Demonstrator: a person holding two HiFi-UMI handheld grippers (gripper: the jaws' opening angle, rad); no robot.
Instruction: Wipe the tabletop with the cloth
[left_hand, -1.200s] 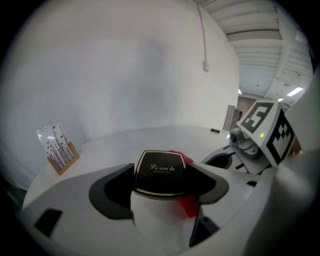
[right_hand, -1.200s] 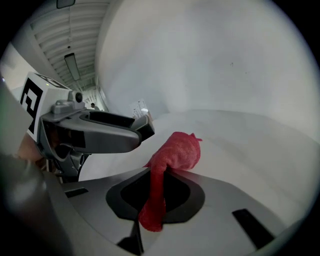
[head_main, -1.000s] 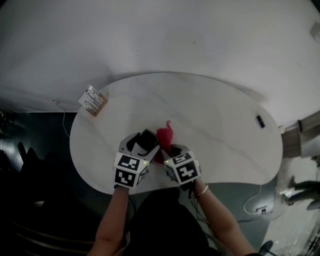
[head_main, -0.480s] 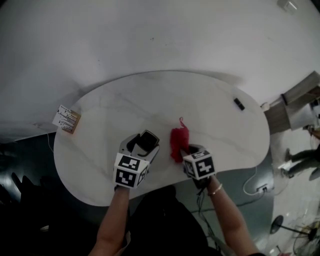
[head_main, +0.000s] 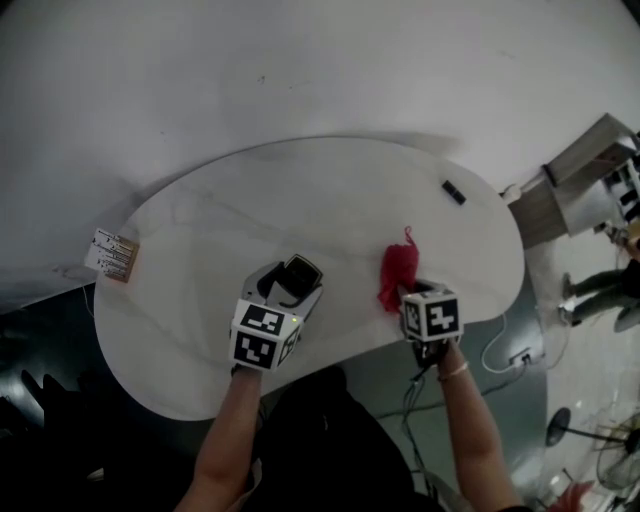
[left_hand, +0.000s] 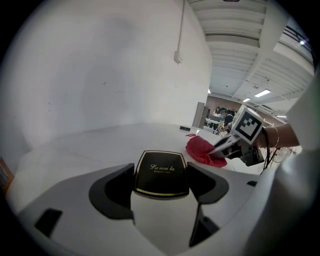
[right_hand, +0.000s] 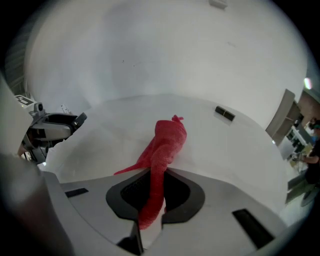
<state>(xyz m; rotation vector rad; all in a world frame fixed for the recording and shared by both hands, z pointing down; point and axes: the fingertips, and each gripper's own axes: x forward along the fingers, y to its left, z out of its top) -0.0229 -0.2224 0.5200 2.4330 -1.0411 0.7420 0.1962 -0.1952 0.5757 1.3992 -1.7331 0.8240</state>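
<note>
Here, the right gripper (head_main: 408, 294) was clenched on the red cloth (head_main: 398, 271), in the right part of the head view, near the lower right edge of the white tabletop (head_main: 300, 190). In the right gripper view the cloth (right_hand: 164, 145) ran as a narrow strip between the two jaws, and its bunched part lay on the table just ahead of them. The left gripper (head_main: 293, 287) was near the centre of the head view, well apart from the cloth. Its jaws were closed on a black case (left_hand: 161, 172) with a gold rim, one on each side. A small black object (head_main: 454, 192) lay on the table in the upper right of the frame.
</note>
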